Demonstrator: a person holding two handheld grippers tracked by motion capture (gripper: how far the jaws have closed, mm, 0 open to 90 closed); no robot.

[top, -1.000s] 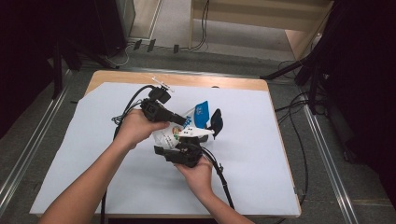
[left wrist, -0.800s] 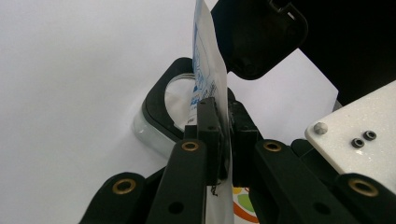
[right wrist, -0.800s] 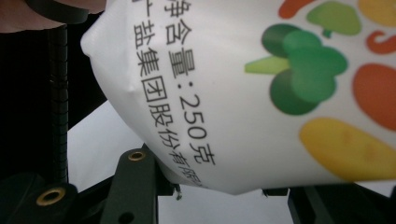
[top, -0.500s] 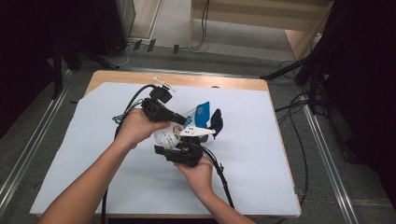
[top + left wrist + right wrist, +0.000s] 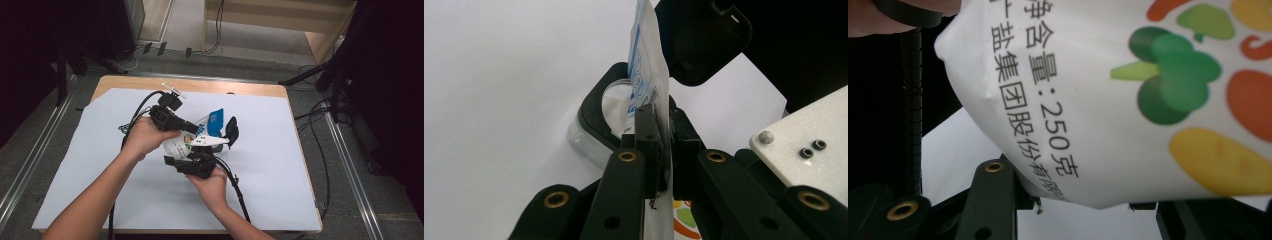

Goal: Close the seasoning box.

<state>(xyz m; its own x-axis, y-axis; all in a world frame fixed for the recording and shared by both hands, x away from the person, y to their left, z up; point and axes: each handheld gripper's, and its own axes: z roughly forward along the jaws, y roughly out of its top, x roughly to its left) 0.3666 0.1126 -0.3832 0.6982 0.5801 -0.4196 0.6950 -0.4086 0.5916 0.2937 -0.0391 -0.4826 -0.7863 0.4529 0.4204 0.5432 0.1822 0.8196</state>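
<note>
Seen from above, a person's two hands meet near the middle of a table covered in white. The left tool comes in from the left; its jaws are pinched tight on the thin blue-printed top edge of a white plastic bag. The bag stands up between the two pads. Just in front of them sits a clear jar with a black rim, its black lid raised. The right tool lies below, its jaws part open around the bag's full lower body, printed with vegetables.
</note>
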